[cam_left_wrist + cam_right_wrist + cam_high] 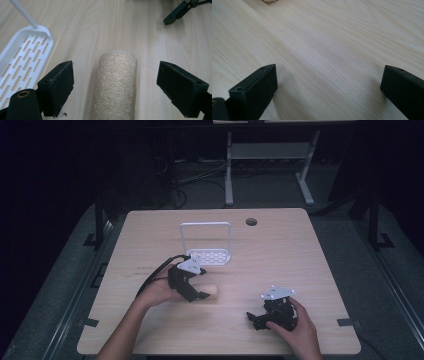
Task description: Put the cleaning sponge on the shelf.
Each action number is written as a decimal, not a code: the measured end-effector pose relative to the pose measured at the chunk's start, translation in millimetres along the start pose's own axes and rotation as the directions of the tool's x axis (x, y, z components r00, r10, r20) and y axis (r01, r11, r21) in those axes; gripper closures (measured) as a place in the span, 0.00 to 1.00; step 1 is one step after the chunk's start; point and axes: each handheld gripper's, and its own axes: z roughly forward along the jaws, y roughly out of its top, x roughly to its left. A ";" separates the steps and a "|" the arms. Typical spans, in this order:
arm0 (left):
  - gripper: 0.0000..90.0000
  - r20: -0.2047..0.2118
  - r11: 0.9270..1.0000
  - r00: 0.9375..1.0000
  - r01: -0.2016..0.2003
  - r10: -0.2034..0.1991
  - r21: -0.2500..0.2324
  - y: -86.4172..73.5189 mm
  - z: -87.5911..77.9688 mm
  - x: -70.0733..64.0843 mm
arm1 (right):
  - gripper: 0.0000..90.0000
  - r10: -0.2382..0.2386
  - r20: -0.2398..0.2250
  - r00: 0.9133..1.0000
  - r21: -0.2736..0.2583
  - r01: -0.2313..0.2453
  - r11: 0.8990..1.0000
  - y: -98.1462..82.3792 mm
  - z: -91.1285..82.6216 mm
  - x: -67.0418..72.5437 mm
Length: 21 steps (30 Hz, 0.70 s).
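A rough, tan loofah roll lies flat on the wooden table, right between the two black jaws of the left gripper. The jaws stand wide open, one on each side of the roll, and there is a gap on both sides, so they do not touch it. In the high view the loofah roll pokes out past the left gripper, near the middle of the table. Just beside it, on the far side, stands one white rack with a holed tray and a tall wire frame; the tray is close to one jaw. The right gripper rests well apart, nearer the person. Its jaws are wide open too, with bare wood between them. There is one roll, one rack and two grippers.
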 end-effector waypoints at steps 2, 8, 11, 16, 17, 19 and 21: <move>0.15 0.007 1.000 1.000 0.002 -0.002 0.011 -0.5 4.9 -0.3 | 0.01 0.001 0.000 1.000 0.000 -0.001 1.000 0.0 0.0 0.0; 0.15 0.008 0.999 1.000 -0.001 0.000 0.043 -2.7 13.5 1.1 | 0.01 -0.001 0.000 1.000 0.000 0.001 1.000 0.0 0.1 -0.2; 0.16 0.012 0.999 1.000 0.005 -0.005 0.053 -4.7 17.2 1.8 | 0.01 -0.004 0.000 1.000 -0.001 0.004 1.000 -0.1 0.2 -0.4; 0.16 0.017 0.997 1.000 -0.001 -0.001 0.074 -6.5 24.1 1.9 | 0.01 -0.003 0.000 1.000 -0.001 0.003 1.000 -0.1 0.2 -0.3; 0.16 0.017 0.997 1.000 -0.004 0.002 0.079 -6.9 25.2 1.9 | 0.01 -0.002 -0.001 1.000 -0.001 0.002 1.000 0.0 0.1 -0.3; 0.16 0.019 0.996 1.000 -0.004 0.003 0.085 -7.6 27.4 1.8 | 0.01 -0.002 -0.001 1.000 -0.001 0.002 1.000 0.0 0.1 -0.2; 0.16 0.019 0.996 1.000 -0.005 0.003 0.089 -8.2 29.2 1.6 | 0.01 -0.002 0.000 1.000 0.000 0.002 1.000 0.0 0.1 -0.3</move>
